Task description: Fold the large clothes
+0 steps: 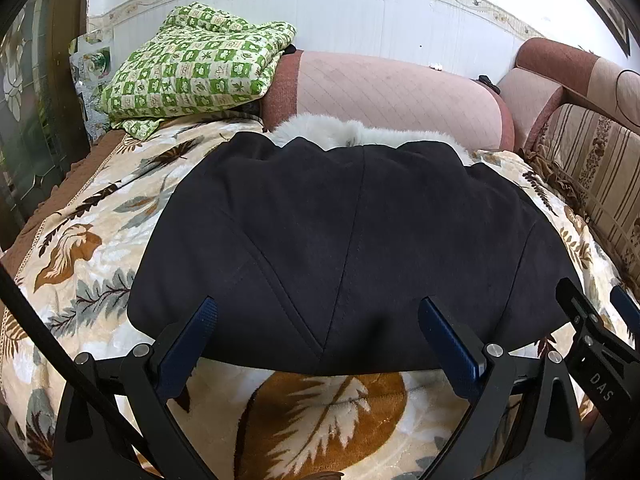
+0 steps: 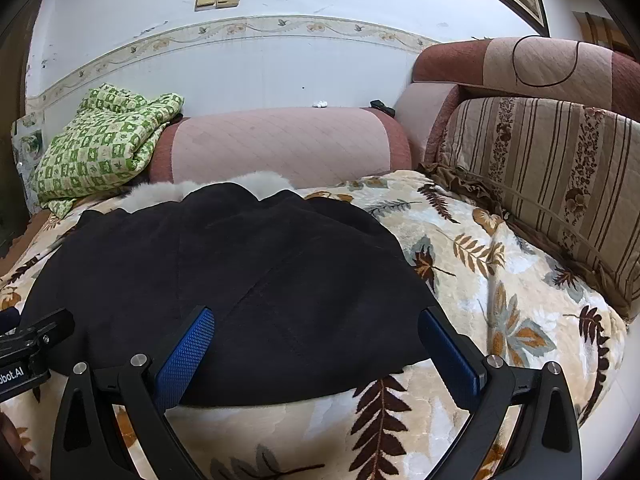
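Note:
A black coat (image 1: 340,240) lies folded flat on the leaf-patterned blanket (image 1: 92,240), its white fur collar (image 1: 340,132) at the far end against the sofa back. My left gripper (image 1: 318,316) hovers open over the coat's near edge, nothing between its blue pads. In the right wrist view the same coat (image 2: 224,280) fills the left half, with the fur collar (image 2: 208,188) behind it. My right gripper (image 2: 316,320) is open above the coat's near right corner, holding nothing. Each gripper shows at the edge of the other's view: the right gripper's body (image 1: 592,344) and the left gripper's body (image 2: 28,344).
A green checked quilt (image 1: 196,64) is piled at the back left. A pink sofa bolster (image 1: 392,92) runs along the wall, and a striped cushion (image 2: 552,168) stands on the right. Leaf-patterned blanket (image 2: 500,280) lies bare to the right of the coat.

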`<state>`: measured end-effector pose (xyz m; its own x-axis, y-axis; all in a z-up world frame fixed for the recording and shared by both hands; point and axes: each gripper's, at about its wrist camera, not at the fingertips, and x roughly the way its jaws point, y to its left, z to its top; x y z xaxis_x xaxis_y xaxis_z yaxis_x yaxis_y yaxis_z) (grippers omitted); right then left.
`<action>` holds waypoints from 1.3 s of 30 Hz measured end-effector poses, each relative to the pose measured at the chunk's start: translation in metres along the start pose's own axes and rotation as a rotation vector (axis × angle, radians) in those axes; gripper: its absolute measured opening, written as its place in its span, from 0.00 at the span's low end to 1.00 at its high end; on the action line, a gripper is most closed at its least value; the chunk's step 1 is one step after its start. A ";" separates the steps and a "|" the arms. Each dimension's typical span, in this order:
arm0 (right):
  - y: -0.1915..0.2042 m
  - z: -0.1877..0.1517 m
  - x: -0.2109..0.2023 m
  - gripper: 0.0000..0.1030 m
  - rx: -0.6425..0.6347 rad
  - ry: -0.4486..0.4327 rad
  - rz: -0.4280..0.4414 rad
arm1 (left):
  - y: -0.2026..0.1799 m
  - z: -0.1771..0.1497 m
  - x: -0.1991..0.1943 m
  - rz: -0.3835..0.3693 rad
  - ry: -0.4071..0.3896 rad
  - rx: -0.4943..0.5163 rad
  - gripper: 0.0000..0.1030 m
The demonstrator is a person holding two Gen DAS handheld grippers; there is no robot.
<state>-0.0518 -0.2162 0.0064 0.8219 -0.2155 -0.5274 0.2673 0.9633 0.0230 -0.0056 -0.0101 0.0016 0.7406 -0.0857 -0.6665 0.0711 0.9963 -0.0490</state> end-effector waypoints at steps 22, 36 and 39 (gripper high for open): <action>-0.006 0.004 0.002 1.00 0.015 -0.011 -0.022 | 0.002 -0.002 0.001 -0.013 0.008 -0.014 0.97; 0.001 0.002 -0.001 1.00 -0.017 -0.020 -0.014 | -0.005 -0.002 0.000 0.008 0.004 0.009 0.97; 0.003 0.001 0.000 1.00 -0.028 -0.020 -0.013 | -0.005 -0.002 0.000 0.009 0.005 0.006 0.97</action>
<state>-0.0505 -0.2134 0.0073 0.8283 -0.2311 -0.5105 0.2645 0.9644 -0.0075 -0.0072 -0.0146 0.0007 0.7382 -0.0766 -0.6702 0.0685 0.9969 -0.0385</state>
